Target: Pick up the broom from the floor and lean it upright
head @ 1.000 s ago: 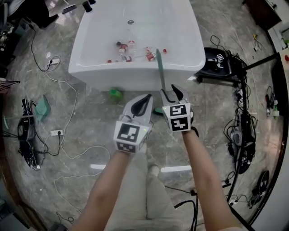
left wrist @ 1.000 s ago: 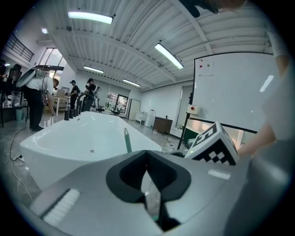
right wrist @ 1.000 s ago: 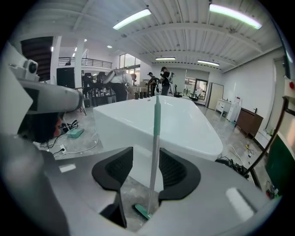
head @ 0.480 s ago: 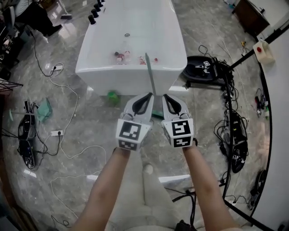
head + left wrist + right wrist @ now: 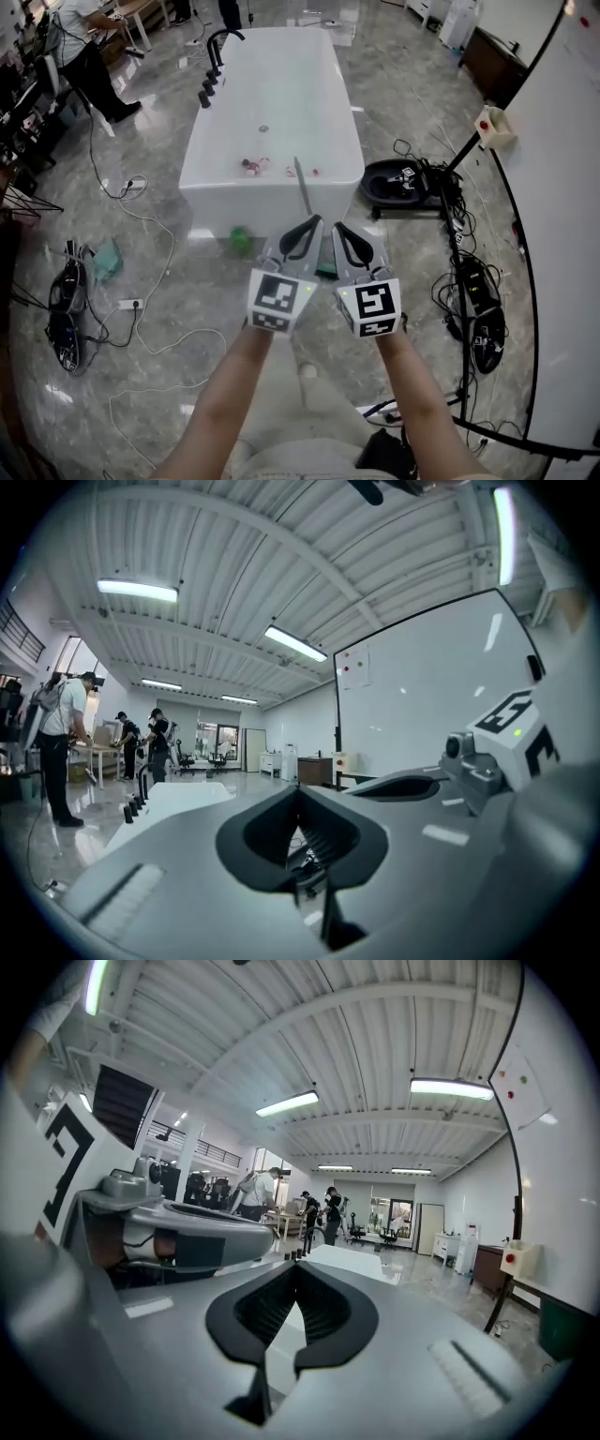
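Note:
The broom stands upright in front of me in the head view. Its thin grey-green handle (image 5: 301, 187) shows against the near end of the white tub (image 5: 211, 183), and its green head (image 5: 326, 270) is on the floor below my grippers. Whether the handle touches the rim I cannot tell. My left gripper (image 5: 314, 221) and right gripper (image 5: 339, 226) are side by side just short of the handle, one on each side, not touching it. Both are shut with nothing between the jaws, as the left gripper view (image 5: 298, 789) and the right gripper view (image 5: 295, 1267) show.
Small bottles (image 5: 253, 166) lie in the tub. A green object (image 5: 241, 239) is on the floor at its near left corner. Cables and devices lie at left (image 5: 66, 309) and right (image 5: 483, 319), beside a black stand base (image 5: 403, 183). People (image 5: 84, 56) stand far left.
A second ago the right gripper's open jaws were at the broom handle; now they are shut and off it. Both grippers have risen and drawn together, and more of the room is in view.

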`<state>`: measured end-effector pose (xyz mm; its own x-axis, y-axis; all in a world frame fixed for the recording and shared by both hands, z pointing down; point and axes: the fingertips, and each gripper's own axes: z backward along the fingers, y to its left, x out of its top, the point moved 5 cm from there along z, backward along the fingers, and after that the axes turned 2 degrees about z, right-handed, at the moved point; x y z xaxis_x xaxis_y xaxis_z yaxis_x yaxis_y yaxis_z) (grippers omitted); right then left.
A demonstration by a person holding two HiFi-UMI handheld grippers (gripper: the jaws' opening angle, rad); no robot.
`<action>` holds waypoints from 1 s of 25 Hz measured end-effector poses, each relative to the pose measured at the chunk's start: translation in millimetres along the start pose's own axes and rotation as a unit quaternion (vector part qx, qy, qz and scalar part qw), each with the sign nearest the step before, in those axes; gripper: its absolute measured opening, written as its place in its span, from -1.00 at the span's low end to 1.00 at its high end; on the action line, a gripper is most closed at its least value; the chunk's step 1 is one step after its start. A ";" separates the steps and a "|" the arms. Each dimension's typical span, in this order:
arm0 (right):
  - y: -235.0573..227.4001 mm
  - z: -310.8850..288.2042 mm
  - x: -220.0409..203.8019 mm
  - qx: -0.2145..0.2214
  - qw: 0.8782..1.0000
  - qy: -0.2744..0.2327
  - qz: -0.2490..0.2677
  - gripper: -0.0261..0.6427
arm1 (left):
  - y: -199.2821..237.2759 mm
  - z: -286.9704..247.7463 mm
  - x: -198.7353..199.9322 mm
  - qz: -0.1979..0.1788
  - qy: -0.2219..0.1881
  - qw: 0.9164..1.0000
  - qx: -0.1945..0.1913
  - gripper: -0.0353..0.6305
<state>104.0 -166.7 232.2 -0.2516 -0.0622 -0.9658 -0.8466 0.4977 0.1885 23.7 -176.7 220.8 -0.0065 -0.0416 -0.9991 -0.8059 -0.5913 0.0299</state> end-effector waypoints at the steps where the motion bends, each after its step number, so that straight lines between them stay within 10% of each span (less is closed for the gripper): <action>1: -0.6 7.5 9.2 -0.005 1.000 -0.007 0.003 -0.92 | -6.8 3.4 9.5 -0.013 -0.004 1.000 -0.006 -0.90; 25: 2.9 80.8 115.9 -0.055 0.997 -0.052 -0.016 -0.92 | -30.7 57.9 123.3 -0.022 -0.038 0.999 -0.031 -0.90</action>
<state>110.3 -102.5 106.4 -0.1784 0.0171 -0.9838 -0.9009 0.3991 0.1704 13.3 -117.1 95.0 -0.0191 0.0457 -0.9988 -0.7680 -0.6403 -0.0146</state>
